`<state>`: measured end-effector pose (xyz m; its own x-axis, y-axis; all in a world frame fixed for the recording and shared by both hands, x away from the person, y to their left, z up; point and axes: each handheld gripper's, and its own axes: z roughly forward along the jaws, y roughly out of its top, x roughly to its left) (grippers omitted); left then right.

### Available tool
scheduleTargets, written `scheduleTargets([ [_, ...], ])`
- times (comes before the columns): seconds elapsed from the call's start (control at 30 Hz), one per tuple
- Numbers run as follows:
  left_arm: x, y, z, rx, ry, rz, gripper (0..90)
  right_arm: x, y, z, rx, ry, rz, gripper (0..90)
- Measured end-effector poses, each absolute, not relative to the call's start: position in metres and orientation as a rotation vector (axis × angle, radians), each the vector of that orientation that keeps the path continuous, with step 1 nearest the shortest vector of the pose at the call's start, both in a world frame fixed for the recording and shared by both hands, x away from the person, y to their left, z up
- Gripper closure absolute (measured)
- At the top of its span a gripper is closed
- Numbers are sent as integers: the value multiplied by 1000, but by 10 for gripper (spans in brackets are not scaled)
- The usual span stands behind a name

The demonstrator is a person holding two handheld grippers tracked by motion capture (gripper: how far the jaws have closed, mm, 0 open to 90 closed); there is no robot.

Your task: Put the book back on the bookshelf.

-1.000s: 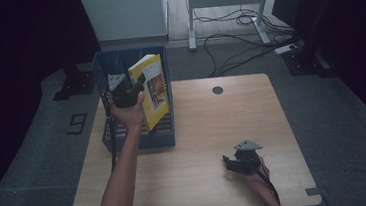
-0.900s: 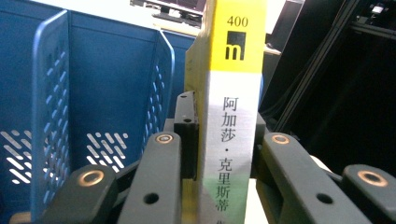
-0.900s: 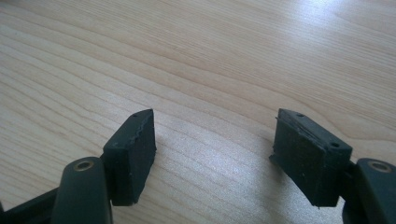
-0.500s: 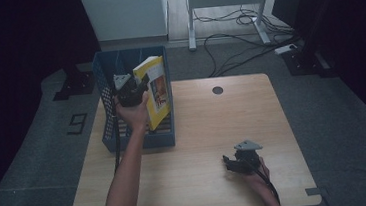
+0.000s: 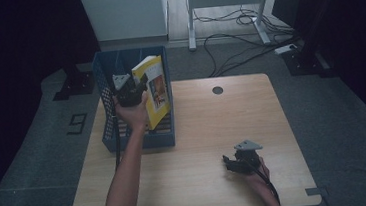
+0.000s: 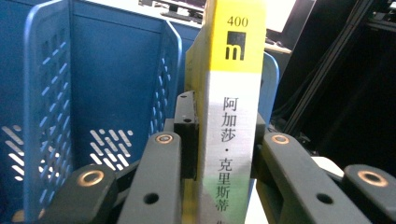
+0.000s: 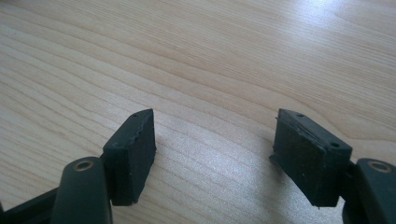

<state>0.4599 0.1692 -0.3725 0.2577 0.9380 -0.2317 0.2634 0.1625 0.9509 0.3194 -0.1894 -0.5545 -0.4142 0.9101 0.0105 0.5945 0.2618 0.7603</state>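
A yellow and white book point(image 5: 154, 90) is held upright over the blue perforated crate point(image 5: 108, 120) at the table's left. My left gripper point(image 5: 138, 88) is shut on its spine. In the left gripper view the spine point(image 6: 232, 116) runs up between my two black jaws, with the crate's walls point(image 6: 46, 116) behind. More books lie low in the crate point(image 5: 160, 127). My right gripper point(image 5: 232, 163) rests low over the wooden table point(image 5: 203, 126) near the front right, open with nothing between its fingertips point(image 7: 135, 144).
A round cable hole point(image 5: 217, 90) sits near the table's far edge. Beyond the table are a white cabinet point(image 5: 123, 13), a metal stand point(image 5: 228, 8) and loose cables point(image 5: 245, 37) on the floor. Dark curtains hang at both sides.
My left hand has shifted the book slightly back and left over the crate. The right gripper has stayed where it was.
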Motion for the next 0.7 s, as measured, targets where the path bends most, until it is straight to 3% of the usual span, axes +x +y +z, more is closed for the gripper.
scheduleTargets([
  [0.7, 469, 161, -388, 1371, 1266, 717, 755, 319, -189, -555, 1365, 2106, 980, 287],
])
